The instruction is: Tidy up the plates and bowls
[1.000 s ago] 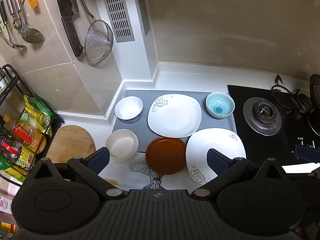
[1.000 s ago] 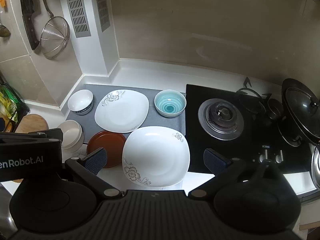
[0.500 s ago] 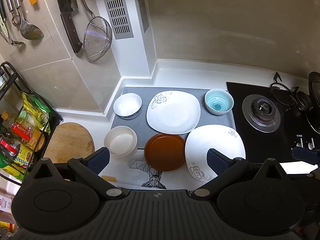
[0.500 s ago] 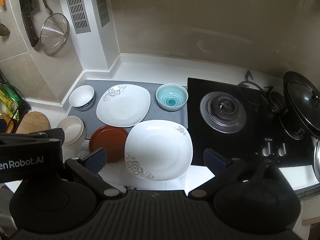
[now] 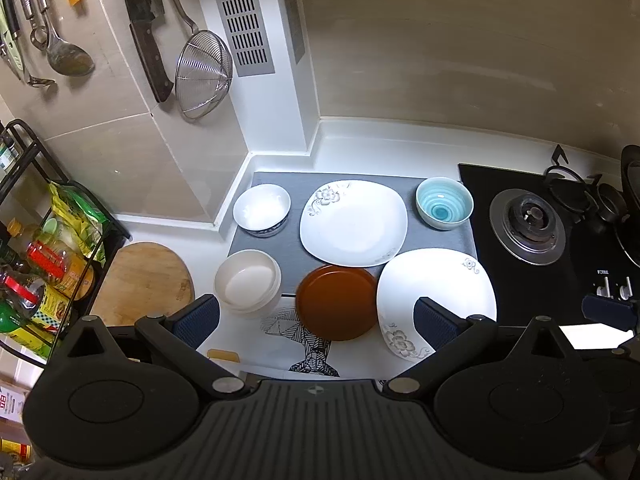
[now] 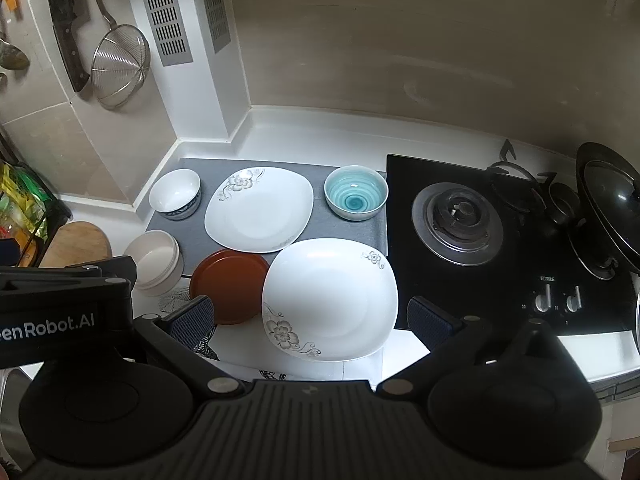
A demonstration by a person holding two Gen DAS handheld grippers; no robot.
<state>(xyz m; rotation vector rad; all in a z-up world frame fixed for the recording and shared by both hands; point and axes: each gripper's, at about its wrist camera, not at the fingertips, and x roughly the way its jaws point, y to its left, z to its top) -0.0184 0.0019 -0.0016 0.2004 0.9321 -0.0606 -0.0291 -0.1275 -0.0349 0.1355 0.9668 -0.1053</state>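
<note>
**Both grippers spread wide above the dishes**

I hold my left gripper (image 5: 316,314) high over the counter, fingers spread wide with nothing between them. My right gripper (image 6: 308,322) hangs the same way, parted and empty, above the near white plate.

On the grey mat (image 5: 296,258) at the back, a small white bowl (image 5: 262,210) sits at the left corner, a white square plate with a flower print (image 5: 354,222) lies in the middle, and a blue striped bowl (image 5: 444,208) stands at the right, just beside the black stove (image 5: 520,264). Nearer to me, a cream bowl (image 5: 248,282) sits off the mat's left front corner, a brown round plate (image 5: 336,302) lies next to it across the mat's front edge, and a second flowered white plate (image 6: 330,298) lies to the right, its back edge on the mat and its left rim appearing to overlap the brown plate. None of the dishes are stacked.

A round wooden board (image 5: 144,280) lies to the left on the counter, beside a black rack (image 5: 100,236) of bottles. A wire strainer (image 5: 204,74) and a cleaver (image 5: 146,28) hang on the wall above. From my right wrist view a dark lidded pot (image 6: 608,204) sits on the far burner.
</note>
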